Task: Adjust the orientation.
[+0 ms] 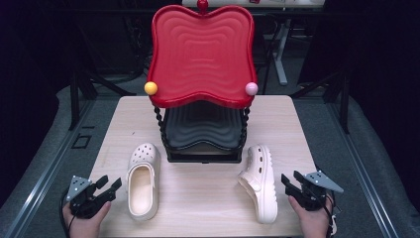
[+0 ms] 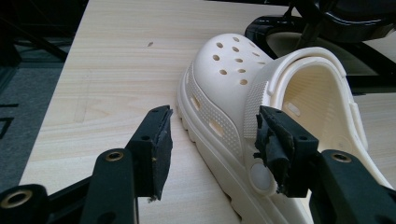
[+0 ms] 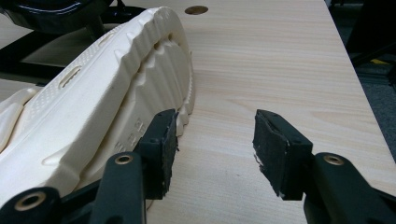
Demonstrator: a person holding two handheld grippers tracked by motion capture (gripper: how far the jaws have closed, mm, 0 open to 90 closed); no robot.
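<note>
Both grippers open, nothing held, clogs untouched on table.
Your left gripper [image 1: 110, 187] sits beside the upright clog [image 1: 143, 179]; your right gripper [image 1: 292, 181] is by the tipped clog [image 1: 259, 181], whose smooth sole could slip from the pads or get shoved into the rack [image 1: 202, 130].

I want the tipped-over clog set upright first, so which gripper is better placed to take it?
The right gripper. Its open jaws sit just beside the clog lying on its side, sole facing them. The left gripper is across the table beside the upright clog.
</note>
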